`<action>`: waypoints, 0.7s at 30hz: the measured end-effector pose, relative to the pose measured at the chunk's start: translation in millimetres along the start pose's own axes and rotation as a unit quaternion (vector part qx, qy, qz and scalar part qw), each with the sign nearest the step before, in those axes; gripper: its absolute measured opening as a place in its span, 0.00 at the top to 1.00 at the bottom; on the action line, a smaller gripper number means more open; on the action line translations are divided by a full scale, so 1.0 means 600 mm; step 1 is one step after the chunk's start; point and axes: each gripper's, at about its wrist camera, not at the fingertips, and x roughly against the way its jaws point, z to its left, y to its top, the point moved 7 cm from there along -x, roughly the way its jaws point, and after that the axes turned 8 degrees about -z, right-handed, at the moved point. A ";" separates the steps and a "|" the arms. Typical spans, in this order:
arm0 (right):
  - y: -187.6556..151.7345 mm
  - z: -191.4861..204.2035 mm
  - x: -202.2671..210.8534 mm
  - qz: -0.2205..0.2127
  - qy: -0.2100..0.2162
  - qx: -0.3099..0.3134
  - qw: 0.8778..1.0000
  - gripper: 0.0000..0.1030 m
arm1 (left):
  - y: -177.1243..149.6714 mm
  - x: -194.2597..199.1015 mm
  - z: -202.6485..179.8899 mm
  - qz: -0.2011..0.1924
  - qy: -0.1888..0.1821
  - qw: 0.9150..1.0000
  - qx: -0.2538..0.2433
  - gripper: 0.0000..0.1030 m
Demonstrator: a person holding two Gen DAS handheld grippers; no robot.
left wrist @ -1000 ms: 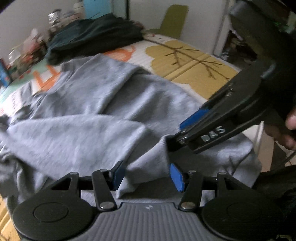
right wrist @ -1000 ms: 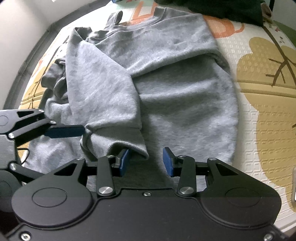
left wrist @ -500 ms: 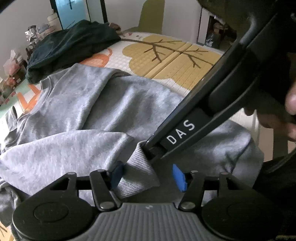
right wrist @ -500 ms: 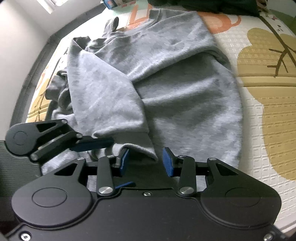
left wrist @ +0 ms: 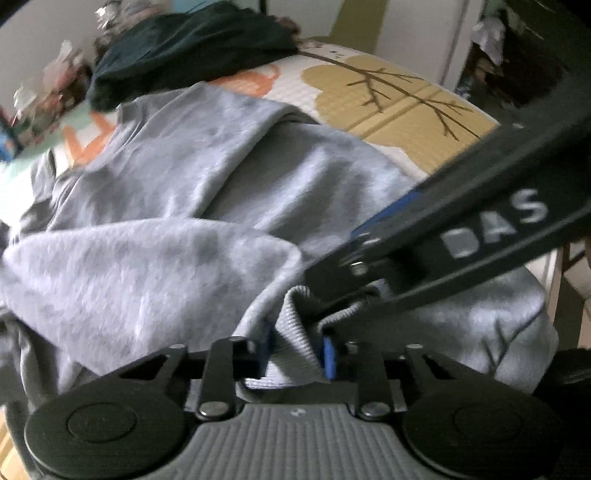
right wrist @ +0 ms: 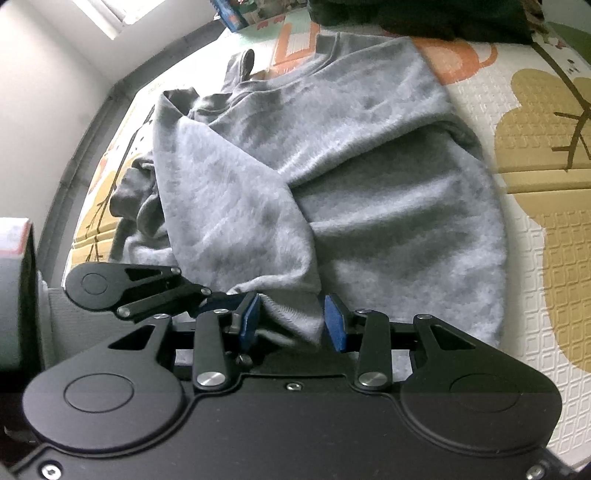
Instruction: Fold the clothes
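A grey sweatshirt (right wrist: 369,184) lies spread on a patterned mat (right wrist: 535,258), with one sleeve folded across its body. The sleeve's ribbed cuff (left wrist: 295,332) stands bunched between the blue pads of my left gripper (left wrist: 298,350). Its jaws are closing and the pads press the cuff on both sides. My right gripper (right wrist: 292,324) holds the same cuff end, with cloth filling the gap between its pads. In the left wrist view it reaches in from the right and pinches the cuff just above my left fingers. The two grippers nearly touch.
A dark green garment (left wrist: 192,48) is heaped at the mat's far end, next to clutter (left wrist: 55,92) by the wall. An olive chair (left wrist: 362,14) stands behind it. A wall and grey skirting (right wrist: 92,122) run along the mat's left side. A hand (left wrist: 585,254) shows at the right edge.
My left gripper has sunk onto the cuff and its jaws have narrowed around it. The right gripper has kept its hold and hardly moved.
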 end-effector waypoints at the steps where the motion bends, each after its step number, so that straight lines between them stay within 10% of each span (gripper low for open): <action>1: 0.002 -0.001 0.002 -0.002 0.000 -0.002 1.000 0.64 | 0.000 0.001 0.007 0.001 0.000 1.000 0.008 0.80; 11: 0.020 -0.023 0.038 -0.048 -0.007 -0.034 0.998 0.64 | 0.020 0.034 0.061 -0.022 0.008 0.997 0.074 0.88; 21: 0.003 -0.030 0.030 -0.029 -0.031 -0.021 0.999 0.64 | 0.047 0.102 0.172 -0.080 0.103 0.984 0.124 0.89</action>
